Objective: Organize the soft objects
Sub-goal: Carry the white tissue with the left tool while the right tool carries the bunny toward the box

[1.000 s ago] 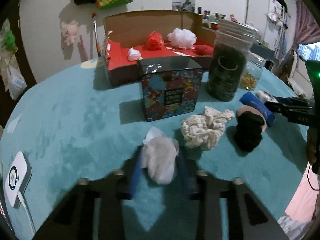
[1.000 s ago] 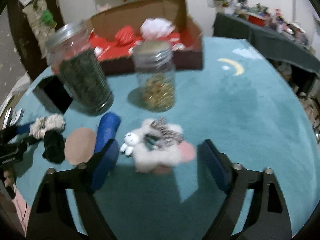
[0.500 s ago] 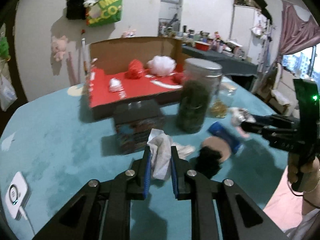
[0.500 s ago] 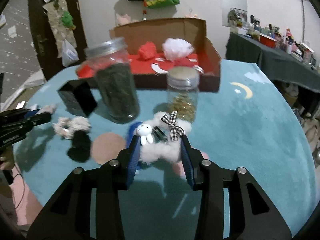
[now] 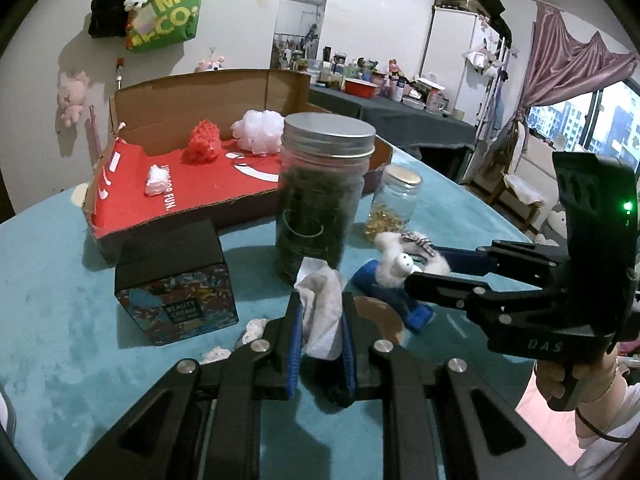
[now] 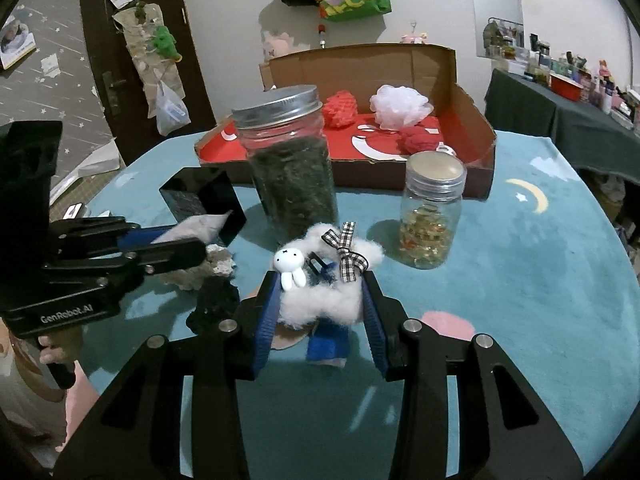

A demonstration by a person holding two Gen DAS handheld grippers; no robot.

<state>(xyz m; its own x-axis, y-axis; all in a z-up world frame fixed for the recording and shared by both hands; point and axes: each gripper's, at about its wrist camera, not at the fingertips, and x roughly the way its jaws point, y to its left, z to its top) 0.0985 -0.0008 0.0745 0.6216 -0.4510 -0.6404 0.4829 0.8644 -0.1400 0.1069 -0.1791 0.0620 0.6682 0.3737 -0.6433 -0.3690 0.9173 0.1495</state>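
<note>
My left gripper [image 5: 320, 300] is shut on a crumpled white cloth [image 5: 322, 312] and holds it above the teal table. My right gripper [image 6: 320, 280] is shut on a fluffy white scrunchie [image 6: 320, 304] with a bunny charm and checked bow; it also shows in the left wrist view [image 5: 404, 264]. The open cardboard box [image 5: 172, 208] with a red lining stands at the back and holds a red pom [image 5: 202, 144], a white mesh puff [image 5: 260, 130] and a small white wad [image 5: 157, 175]. A cream knit scrunchie [image 6: 204, 268] and a black scrunchie [image 6: 214, 304] lie on the table.
A tall jar of dark leaves [image 5: 320, 196] and a small jar [image 6: 432, 216] stand before the box. A black printed box [image 5: 172, 280] sits at the left. A blue roll [image 6: 326, 344] and a tan round pad [image 5: 380, 316] lie below the grippers.
Both grippers closed on their soft objects and lifted them off the table. The left rose with the white cloth, the right with the fluffy scrunchie.
</note>
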